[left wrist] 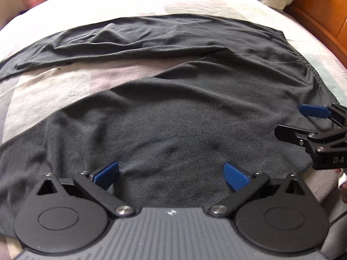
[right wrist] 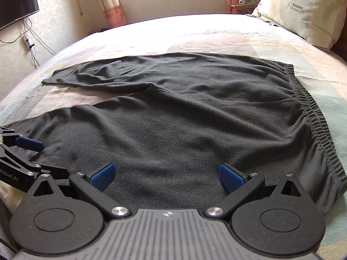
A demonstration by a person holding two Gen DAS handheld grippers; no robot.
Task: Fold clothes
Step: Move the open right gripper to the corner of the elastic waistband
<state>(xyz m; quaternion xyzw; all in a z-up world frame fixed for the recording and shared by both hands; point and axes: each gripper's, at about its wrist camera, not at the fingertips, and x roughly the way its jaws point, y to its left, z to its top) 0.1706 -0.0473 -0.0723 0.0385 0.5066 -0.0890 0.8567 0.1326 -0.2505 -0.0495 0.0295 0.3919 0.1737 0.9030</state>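
A pair of black trousers [left wrist: 184, 108] [right wrist: 195, 112] lies flat on the bed, legs spread apart toward the left and the ribbed waistband [right wrist: 312, 112] at the right. My left gripper [left wrist: 171, 173] hovers open over the near leg, blue pads wide apart, nothing between them. My right gripper [right wrist: 167, 174] is open too, above the near hip area by the waistband. In the left wrist view the right gripper [left wrist: 301, 121] shows at the right edge. In the right wrist view the left gripper [right wrist: 32, 149] shows at the left edge.
The bed sheet [right wrist: 195, 36] has pale patches of colour. A pillow [right wrist: 303, 10] lies at the head, by a wooden headboard [left wrist: 321, 19]. A window with curtains [right wrist: 108, 2] and a wall screen [right wrist: 17, 6] stand beyond the bed. A hand [left wrist: 342, 179] shows at the right edge.
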